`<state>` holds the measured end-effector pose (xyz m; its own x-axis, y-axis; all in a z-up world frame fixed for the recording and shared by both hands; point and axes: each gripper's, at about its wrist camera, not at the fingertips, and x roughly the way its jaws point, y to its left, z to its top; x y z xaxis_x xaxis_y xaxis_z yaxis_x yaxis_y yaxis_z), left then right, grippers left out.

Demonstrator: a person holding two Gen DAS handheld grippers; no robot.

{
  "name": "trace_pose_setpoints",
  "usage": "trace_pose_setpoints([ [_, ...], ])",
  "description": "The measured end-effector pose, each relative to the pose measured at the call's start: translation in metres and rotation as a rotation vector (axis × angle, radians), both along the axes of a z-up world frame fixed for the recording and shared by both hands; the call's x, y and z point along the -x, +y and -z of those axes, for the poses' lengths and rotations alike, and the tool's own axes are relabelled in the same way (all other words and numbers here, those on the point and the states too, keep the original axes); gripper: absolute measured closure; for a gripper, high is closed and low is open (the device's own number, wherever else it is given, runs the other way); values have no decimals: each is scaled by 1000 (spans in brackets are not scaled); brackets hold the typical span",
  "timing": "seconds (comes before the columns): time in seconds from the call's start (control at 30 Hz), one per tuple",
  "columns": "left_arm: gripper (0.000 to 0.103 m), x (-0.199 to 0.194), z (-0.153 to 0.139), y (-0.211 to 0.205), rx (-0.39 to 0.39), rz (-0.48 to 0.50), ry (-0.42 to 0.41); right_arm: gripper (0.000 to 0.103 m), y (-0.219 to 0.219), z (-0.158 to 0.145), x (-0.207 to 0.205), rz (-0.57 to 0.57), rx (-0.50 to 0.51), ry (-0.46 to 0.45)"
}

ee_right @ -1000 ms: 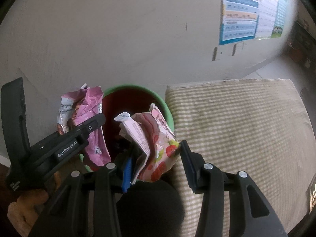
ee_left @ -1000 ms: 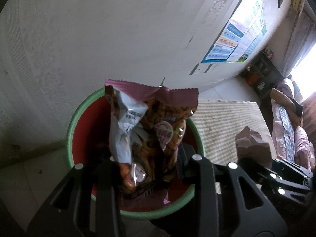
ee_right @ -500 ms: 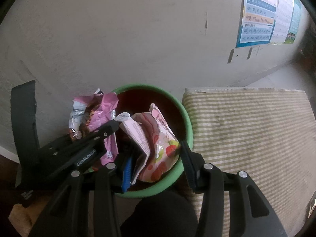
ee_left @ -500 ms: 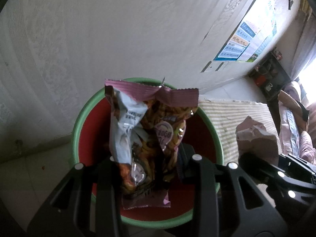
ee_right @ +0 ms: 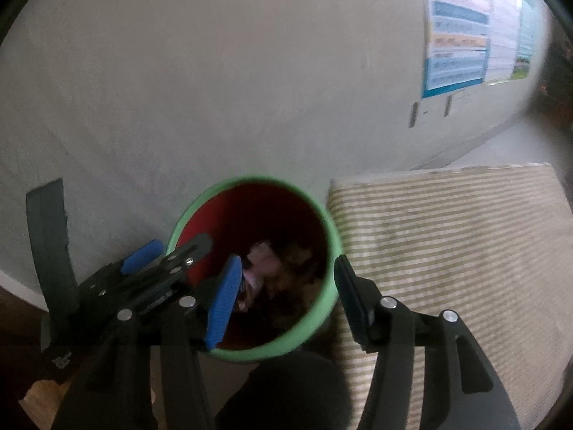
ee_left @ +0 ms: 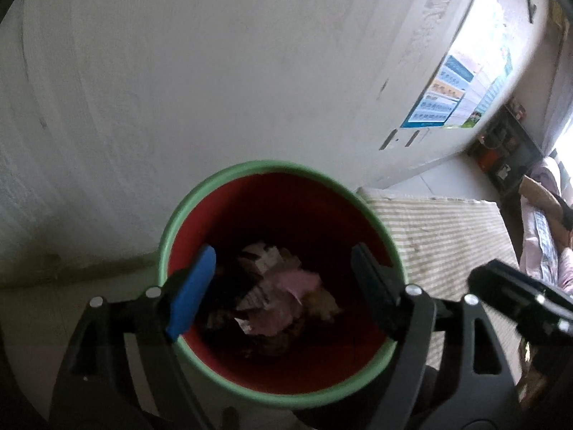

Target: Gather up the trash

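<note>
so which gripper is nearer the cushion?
Right. The right gripper hangs over the bin edge beside the striped cushion, jaws opening, empty. The left gripper is over the bin's far side, jaws opening, empty.

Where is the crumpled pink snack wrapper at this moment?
In both wrist views, the crumpled pink snack wrapper lies at the bottom of the green-rimmed red bin, which stands against the white wall.

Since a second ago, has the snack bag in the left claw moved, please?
Yes. The snack bag has dropped from between the opening left claw fingers down inside the bin.
</note>
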<state>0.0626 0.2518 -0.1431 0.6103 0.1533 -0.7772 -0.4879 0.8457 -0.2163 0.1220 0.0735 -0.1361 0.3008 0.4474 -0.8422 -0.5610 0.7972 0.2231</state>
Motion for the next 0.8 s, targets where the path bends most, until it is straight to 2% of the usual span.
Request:
trace_pose_setpoints([
  [0.17, 19, -3, -31, -42, -72, 77, -70, 48, -60, -34, -1, 148, -37, -82],
  [0.27, 13, -6, -55, -75, -91, 129, -142, 40, -114, -62, 5, 275, -57, -166],
  [0.4, 5, -3, -85, -125, -141, 213, -239, 23, -183, -103, 22, 442, -31, -304],
  [0.47, 5, 1, -100, -147, -165, 242, -300, 17, -211, -125, 35, 504, -47, -379],
  [0.67, 5, 9, -141, -199, -208, 301, -430, 7, -238, -170, 66, 555, -30, -563],
  [0.8, 5, 15, -158, -215, -274, 299, -440, 7, -252, -184, 84, 582, -84, -637],
])
